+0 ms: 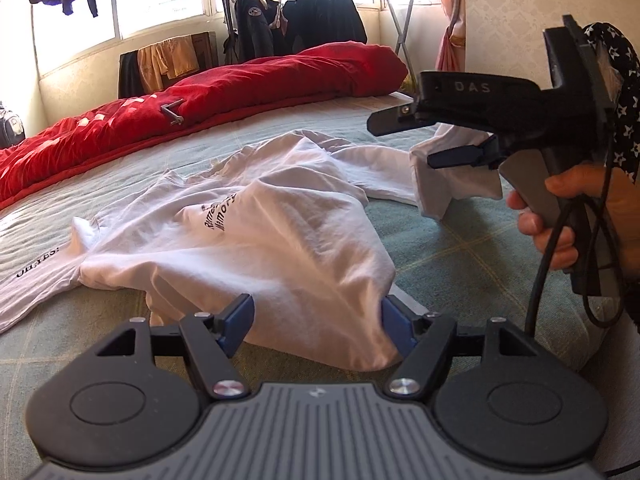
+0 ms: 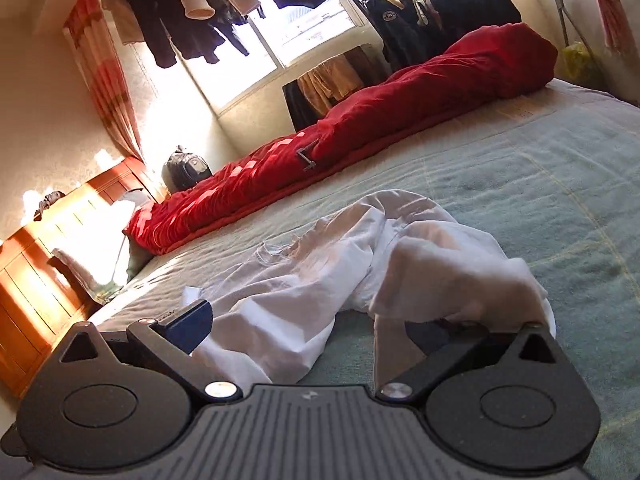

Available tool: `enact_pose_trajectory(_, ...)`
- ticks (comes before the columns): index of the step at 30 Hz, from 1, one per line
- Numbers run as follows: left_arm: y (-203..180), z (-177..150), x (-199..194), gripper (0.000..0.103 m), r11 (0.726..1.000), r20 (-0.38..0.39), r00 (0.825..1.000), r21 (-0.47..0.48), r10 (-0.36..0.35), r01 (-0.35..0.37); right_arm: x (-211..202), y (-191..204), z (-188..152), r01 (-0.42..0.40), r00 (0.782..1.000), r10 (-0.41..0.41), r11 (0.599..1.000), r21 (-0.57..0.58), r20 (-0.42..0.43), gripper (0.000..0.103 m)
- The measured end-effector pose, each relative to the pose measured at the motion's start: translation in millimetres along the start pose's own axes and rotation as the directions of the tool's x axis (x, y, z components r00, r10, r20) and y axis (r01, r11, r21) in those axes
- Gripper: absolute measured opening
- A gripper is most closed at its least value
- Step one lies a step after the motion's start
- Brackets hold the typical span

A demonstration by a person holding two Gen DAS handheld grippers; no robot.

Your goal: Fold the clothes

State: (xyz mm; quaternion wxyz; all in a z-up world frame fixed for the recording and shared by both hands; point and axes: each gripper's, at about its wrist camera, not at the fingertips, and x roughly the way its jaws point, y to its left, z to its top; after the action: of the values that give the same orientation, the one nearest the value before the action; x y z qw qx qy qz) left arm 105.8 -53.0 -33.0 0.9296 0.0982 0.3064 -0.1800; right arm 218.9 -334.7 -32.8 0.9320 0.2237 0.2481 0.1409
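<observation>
On green quilt [image 1: 460,248] | crumpled white shirt [image 1: 256,232] | left gripper [image 1: 318,326] jaws spread | right gripper [image 2: 320,320] jaws seemingly spread

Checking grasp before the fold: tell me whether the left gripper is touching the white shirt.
Touching. The left wrist view shows the white shirt bunched between the open left gripper, its cloth lying against the right blue finger pad.
</observation>
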Motion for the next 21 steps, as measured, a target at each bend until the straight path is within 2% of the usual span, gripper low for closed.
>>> enact_pose_trajectory(7,-1.1,0.1,0.8,0.072,1.0,-0.003,1.0,0.002,-0.002,0.002,41.1,-31.1,16.8,0.092,0.99,-0.093,0.996,-0.009,-0.111,0.103)
enact_pose_trajectory(9,-1.6,-0.2,1.1,0.072,1.0,-0.004,1.0,0.006,-0.003,0.003,41.5,-33.6,18.8,0.097,0.986,-0.098,0.995,-0.015,-0.137,0.103)
enact_pose_trajectory(12,0.3,-0.7,1.6,0.072,1.0,-0.005,1.0,0.004,-0.007,0.007,27.4,-19.6,14.5,0.112,0.982,-0.128,0.986,-0.12,-0.142,0.102)
enact_pose_trajectory(14,1.0,-0.9,2.6,0.072,1.0,-0.007,1.0,0.0,-0.01,0.01,20.4,-8.2,7.1,0.155,0.971,-0.193,0.955,-0.251,-0.138,0.097)
enact_pose_trajectory(16,0.9,-1.1,3.5,0.072,1.0,-0.007,1.0,0.0,-0.01,0.01,15.5,0.9,-1.8,0.188,0.958,-0.254,0.908,-0.375,-0.135,0.087)
enact_pose_trajectory(19,-0.5,-1.7,4.4,0.072,1.0,-0.007,1.0,0.005,-0.007,0.007,13.8,9.5,-18.6,0.212,0.934,-0.331,0.819,-0.533,-0.137,0.077)
enact_pose_trajectory(21,-0.5,-1.6,4.6,0.072,1.0,-0.008,1.0,0.005,-0.007,0.007,16.6,14.5,-29.9,0.219,0.92,-0.371,0.751,-0.623,-0.124,0.076)
